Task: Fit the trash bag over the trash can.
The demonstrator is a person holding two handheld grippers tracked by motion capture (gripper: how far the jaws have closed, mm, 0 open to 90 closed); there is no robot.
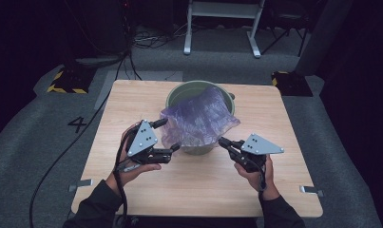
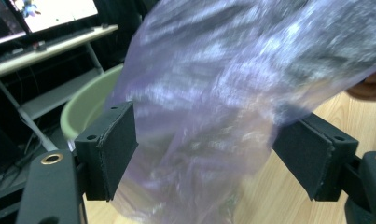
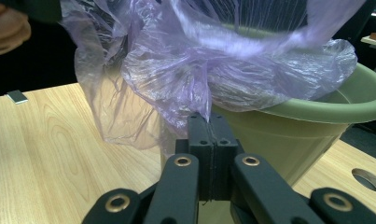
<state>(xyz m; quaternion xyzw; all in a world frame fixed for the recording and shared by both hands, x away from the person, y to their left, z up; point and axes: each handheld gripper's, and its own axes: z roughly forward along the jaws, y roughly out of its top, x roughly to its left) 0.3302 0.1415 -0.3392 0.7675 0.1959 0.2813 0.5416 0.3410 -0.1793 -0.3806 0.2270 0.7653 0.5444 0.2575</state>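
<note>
1. The counter (image 1: 146,187) is wide, bare wood, and the green bucket (image 1: 185,90) stands near its far edge. The bucket looks light. A hard sideways pull on the film could tip it or slide it across the counter.
2. The purple plastic bag (image 1: 198,118) is draped over the bucket's near rim and spills down its front, with only part of it inside. Since just one corner looks to be gripped, the rest could slump back into a heap, or the thin film could stretch and tear where it is pinched.
3. The left claw (image 2: 204,154) has its jaws spread wide, with bag film hanging loosely between them. Neither pad appears to press on it, so this side carries nothing. If the hand drifts, the film may snag on a pad (image 2: 118,149) and be dragged off the rim.
4. The right claw (image 3: 212,123) is pressed together, pinching a gathered twist of the bag just in front of the bucket wall. The bite looks small, so the slick film might slip out under tension.
</note>
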